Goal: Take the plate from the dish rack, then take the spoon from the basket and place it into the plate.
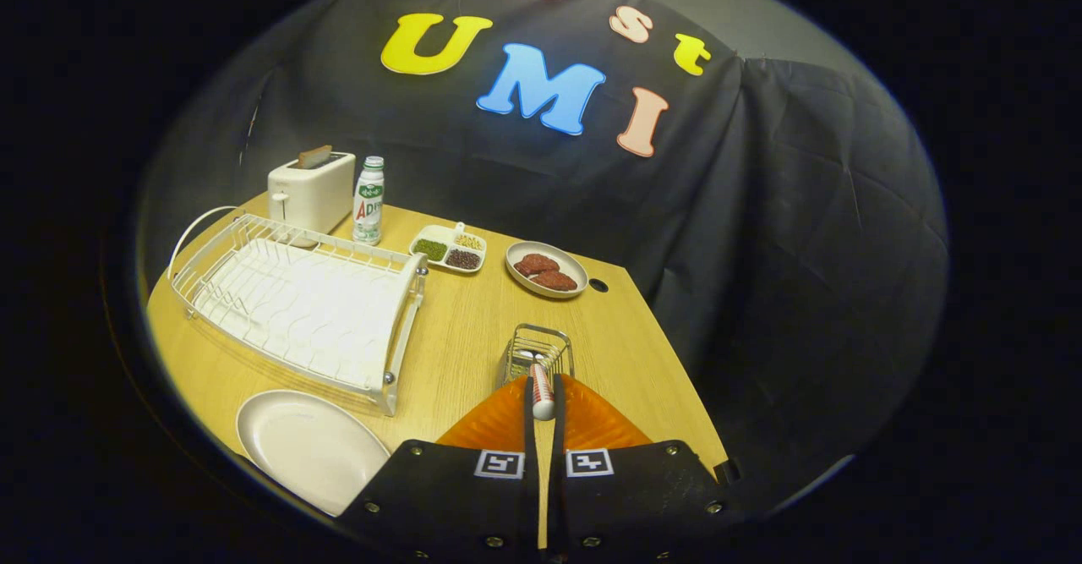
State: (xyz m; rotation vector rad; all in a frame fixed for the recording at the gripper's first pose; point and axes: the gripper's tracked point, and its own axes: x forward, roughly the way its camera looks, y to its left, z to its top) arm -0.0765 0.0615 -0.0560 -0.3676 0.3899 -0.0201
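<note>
The gripper (pixel 542 403) has its orange fingers (pixel 499 424) closed on the spoon (pixel 542 391), whose red-and-white handle is pinched between them; its bowl end runs on into the basket (pixel 538 353) just ahead of the fingertips, and how deep it sits there is hard to make out. The basket is a small wire one standing on the table (pixel 473 336). Left of the fingers lies the plate (pixel 308 446), white, empty, flat on the table, its near rim cut off from sight. Just beyond the plate stands the rack (pixel 296 302), a white wire one with nothing in it. Farther off, a dish (pixel 546 270) holds two reddish-brown pieces, and beside it a divided tray (pixel 449 249) holds green, dark and pale grains in separate compartments. Behind the rack stand a bottle (pixel 368 200) with a green-and-white label too small to read, and a toaster (pixel 311 190) with a slice showing in its slot.
</note>
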